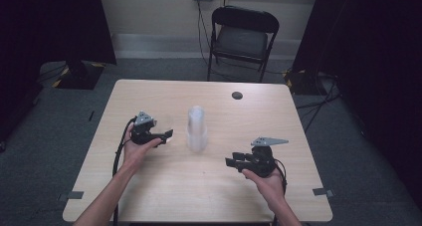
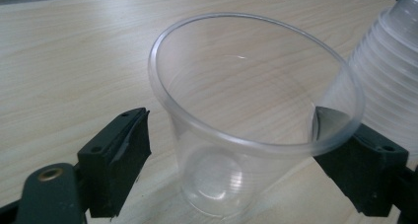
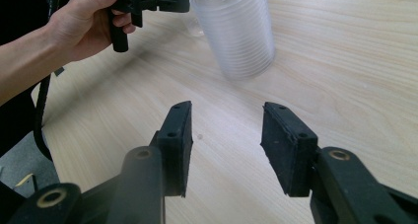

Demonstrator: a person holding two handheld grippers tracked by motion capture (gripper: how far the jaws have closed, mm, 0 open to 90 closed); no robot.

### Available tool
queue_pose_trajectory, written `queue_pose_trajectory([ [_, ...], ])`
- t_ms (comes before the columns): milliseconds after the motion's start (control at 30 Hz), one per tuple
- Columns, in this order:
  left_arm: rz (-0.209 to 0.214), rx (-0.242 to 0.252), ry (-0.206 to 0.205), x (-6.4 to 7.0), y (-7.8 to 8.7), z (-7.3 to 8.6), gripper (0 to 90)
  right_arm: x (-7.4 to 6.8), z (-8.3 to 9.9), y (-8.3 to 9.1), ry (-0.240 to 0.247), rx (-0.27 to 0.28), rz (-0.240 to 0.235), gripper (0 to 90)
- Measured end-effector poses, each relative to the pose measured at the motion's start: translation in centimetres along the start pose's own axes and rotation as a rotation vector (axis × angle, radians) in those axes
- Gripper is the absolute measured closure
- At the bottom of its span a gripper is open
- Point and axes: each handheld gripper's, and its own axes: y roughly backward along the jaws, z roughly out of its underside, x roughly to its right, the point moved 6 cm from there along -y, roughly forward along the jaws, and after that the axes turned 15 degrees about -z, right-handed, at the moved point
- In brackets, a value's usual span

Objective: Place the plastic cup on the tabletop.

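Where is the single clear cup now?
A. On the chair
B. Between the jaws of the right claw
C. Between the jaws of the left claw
C: in the left gripper view the single clear cup stands between the open jaws of the left claw.

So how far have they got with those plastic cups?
Done, it seems: one clear plastic cup stands apart from the tall stack of clear plastic cups on the light wooden table. In hand: the left gripper has its jaws either side of that cup, one pad inside its rim, not clamped. Left: the stack remains; the right gripper waits open near it.
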Motion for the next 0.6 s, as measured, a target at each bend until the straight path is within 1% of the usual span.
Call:
queue_pose_trajectory([
  [100,-0.002,0.002,-0.001,-0.1,0.3,0.0,15.7,0.0,0.0,0.1,-0.001,0.003,0.005,55.4],
  [133,-0.013,0.0,-0.001,-0.2,0.5,-0.1,15.7,-0.1,0.1,0.2,0.001,0.004,0.006,55.4],
  [200,-0.015,0.005,0.007,-0.1,0.7,-0.1,15.7,-0.1,0.1,0.2,-0.002,0.004,0.007,55.3],
  [233,-0.012,0.001,-0.002,-0.2,0.9,-0.1,15.7,-0.1,0.1,0.3,-0.002,0.004,0.009,55.2],
  [300,-0.011,0.004,0.002,-0.2,1.2,0.0,15.7,-0.1,0.1,0.4,0.003,0.007,0.012,55.0],
  [367,-0.013,-0.017,0.004,-0.2,1.7,0.3,15.7,0.0,0.1,0.5,0.002,0.008,0.019,54.5],
  [400,-0.019,-0.043,0.014,-0.3,1.9,0.4,15.7,0.1,0.2,0.6,0.002,0.013,0.023,53.8],
  [433,-0.019,-0.043,0.014,-0.3,1.9,0.4,15.7,0.1,0.2,0.6,0.001,0.013,0.026,53.2],
  [467,-0.016,-0.021,0.001,-0.5,2.4,0.3,15.7,0.3,0.3,0.7,0.001,0.012,0.032,51.7],
  [533,-0.022,-0.012,-0.002,-0.5,2.6,0.2,15.7,0.4,0.3,0.7,-0.004,0.012,0.038,50.7],
  [600,-0.022,-0.02,-0.002,-0.5,3.0,0.2,15.7,0.7,0.5,0.8,-0.012,0.011,0.047,49.6],
])
